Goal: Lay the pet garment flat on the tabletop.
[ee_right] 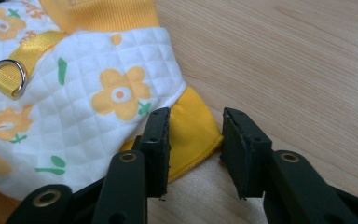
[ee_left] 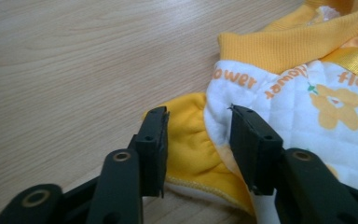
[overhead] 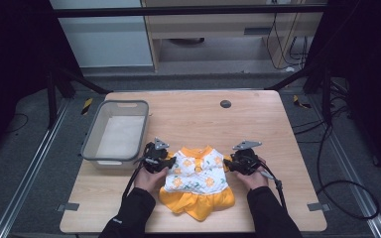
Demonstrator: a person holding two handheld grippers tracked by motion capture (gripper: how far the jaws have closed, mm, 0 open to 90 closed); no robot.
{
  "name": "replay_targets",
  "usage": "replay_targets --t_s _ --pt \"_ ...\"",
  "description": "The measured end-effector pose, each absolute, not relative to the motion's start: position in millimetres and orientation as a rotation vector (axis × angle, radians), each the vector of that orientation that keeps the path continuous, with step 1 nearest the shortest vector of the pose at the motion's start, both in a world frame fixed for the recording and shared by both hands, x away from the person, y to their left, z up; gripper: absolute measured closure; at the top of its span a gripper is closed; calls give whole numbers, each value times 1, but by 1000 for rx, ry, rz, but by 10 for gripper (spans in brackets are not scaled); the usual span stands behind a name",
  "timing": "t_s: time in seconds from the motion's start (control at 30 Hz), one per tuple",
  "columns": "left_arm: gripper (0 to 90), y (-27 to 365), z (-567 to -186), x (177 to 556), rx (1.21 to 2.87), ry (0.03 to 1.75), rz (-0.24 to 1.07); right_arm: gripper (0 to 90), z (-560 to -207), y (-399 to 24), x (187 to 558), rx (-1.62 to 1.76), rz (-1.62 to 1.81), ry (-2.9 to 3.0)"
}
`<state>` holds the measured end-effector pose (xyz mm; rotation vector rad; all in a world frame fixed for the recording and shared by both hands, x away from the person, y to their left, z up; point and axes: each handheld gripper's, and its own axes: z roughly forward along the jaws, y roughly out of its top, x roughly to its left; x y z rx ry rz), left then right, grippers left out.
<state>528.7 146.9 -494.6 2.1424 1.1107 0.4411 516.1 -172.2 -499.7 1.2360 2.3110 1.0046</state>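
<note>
A small white quilted dress [overhead: 197,178] with yellow flowers, a yellow collar and a yellow skirt lies flat on the wooden table [overhead: 258,124], near its front edge. My left gripper [overhead: 167,163] is at the dress's left sleeve. In the left gripper view its jaws [ee_left: 198,114] stand apart on either side of the yellow sleeve [ee_left: 186,140], without a clear pinch. My right gripper [overhead: 228,163] is at the right sleeve. In the right gripper view its jaws [ee_right: 196,114] straddle the yellow sleeve cuff [ee_right: 191,126], and bare wood shows between them.
A grey plastic basket [overhead: 92,136] stands at the table's left, just beyond my left gripper. A small black disc [overhead: 225,103] sits near the far edge. A metal D-ring [ee_right: 7,74] on a yellow strap lies on the dress's back. Cables trail on the floor at right.
</note>
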Motion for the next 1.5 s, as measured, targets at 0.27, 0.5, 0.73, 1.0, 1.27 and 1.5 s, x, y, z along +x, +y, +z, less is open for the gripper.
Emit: replay_targets --t_s 0.27,0.5,0.73,1.0,1.27,1.5 --pt "792 141 -493 525 2163 1104 448 876 -497 -162 511 1235 986 2341" --pt "824 144 -491 525 2162 1114 427 887 -494 -162 509 1230 1008 2335" --pt "831 152 -461 523 2083 1063 484 893 -463 -164 507 1165 1159 2249" --pt "831 146 -423 535 2041 1002 581 895 -439 -158 524 1128 1210 2173" --pt "821 135 -404 569 1986 1014 683 891 -423 -153 556 1153 1134 2022" --pt "590 138 -409 580 1943 1089 689 775 -428 -144 562 1154 1029 1990"
